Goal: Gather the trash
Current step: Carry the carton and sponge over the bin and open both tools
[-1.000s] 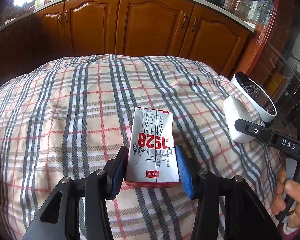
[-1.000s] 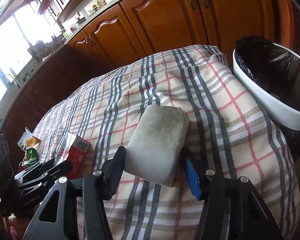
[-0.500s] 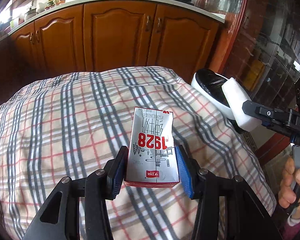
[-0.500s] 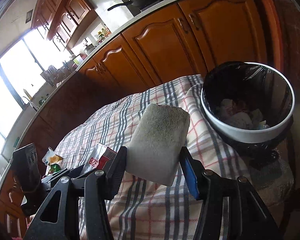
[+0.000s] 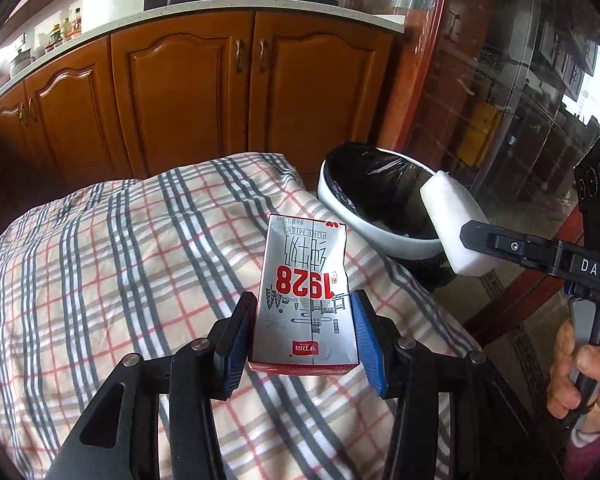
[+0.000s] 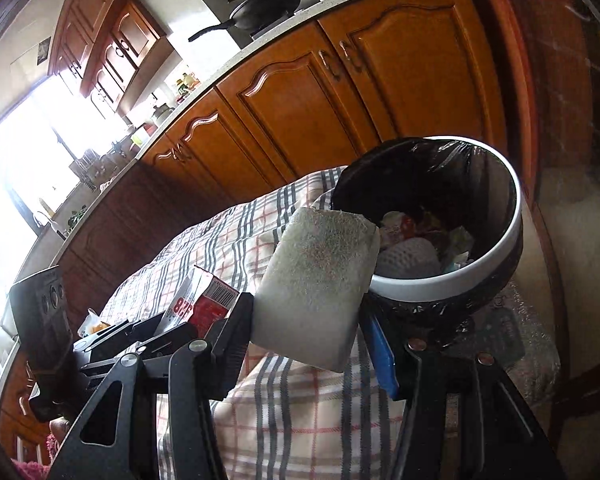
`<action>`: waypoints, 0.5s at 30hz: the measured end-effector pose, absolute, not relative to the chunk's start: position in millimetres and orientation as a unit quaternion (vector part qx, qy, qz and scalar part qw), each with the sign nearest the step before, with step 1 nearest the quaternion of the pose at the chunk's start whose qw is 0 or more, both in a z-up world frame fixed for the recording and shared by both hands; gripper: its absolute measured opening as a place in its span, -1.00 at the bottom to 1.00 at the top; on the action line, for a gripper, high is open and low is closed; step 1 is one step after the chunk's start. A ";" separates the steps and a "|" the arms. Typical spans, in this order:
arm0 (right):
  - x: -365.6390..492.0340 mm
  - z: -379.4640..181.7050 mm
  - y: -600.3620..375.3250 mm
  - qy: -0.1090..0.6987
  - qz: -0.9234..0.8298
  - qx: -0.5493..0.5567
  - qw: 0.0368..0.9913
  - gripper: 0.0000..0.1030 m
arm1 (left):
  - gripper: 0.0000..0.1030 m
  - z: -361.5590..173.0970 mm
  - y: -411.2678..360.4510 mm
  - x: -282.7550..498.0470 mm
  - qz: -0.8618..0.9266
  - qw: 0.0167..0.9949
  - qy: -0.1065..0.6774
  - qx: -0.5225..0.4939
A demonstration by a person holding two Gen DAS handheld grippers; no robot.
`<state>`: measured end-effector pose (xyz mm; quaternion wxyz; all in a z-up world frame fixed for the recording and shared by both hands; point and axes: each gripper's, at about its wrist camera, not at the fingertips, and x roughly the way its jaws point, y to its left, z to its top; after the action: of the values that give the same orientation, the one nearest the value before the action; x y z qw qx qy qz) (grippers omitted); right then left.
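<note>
A white and red milk carton (image 5: 306,292) marked 1928 is clamped between the blue pads of my left gripper (image 5: 305,330), held above the plaid cloth. My right gripper (image 6: 312,332) is shut on a worn grey-white sponge (image 6: 318,284), which hangs at the near rim of the white trash bin (image 6: 516,236). The bin has a black liner and holds crumpled waste. In the left wrist view the sponge (image 5: 456,228) and the right gripper (image 5: 474,236) sit over the bin (image 5: 340,210) at the right. The carton (image 6: 204,304) shows left of the sponge in the right wrist view.
The plaid cloth (image 5: 120,272) covers the table, and the bin stands off its right edge. Wooden kitchen cabinets (image 5: 188,92) run behind, with a pan and pot on the counter. A person's hand (image 5: 580,368) grips the right tool's handle. Snack wrappers (image 6: 94,322) lie far left.
Both grippers have risen and swung right toward the bin with their loads. The bin has come from the frame's edge into full view, and the sponge now overlaps its rim.
</note>
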<state>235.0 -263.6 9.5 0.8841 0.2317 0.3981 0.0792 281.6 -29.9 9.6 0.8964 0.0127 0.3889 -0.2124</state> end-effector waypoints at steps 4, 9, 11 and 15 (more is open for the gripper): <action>239.8 11.8 -276.9 0.398 0.073 0.226 0.886 0.05 | -0.09 9.9 -44.0 295.1 -0.219 0.894 0.390 0.018; 247.7 10.9 -297.1 0.398 0.064 0.227 0.887 0.06 | -0.09 12.0 -63.4 315.1 -0.228 0.892 0.390 0.022; 251.6 9.1 -304.8 0.401 0.061 0.228 0.885 0.06 | -0.09 12.6 -69.6 322.9 -0.232 0.891 0.389 0.024; 259.1 5.5 -316.9 0.407 0.057 0.230 0.882 0.06 | -0.09 16.0 -82.9 341.1 -0.237 0.891 0.387 0.028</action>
<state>259.1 -316.9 5.5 0.8821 0.2301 0.4071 0.0567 341.1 -82.9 16.0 0.8909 0.0285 0.3865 -0.2368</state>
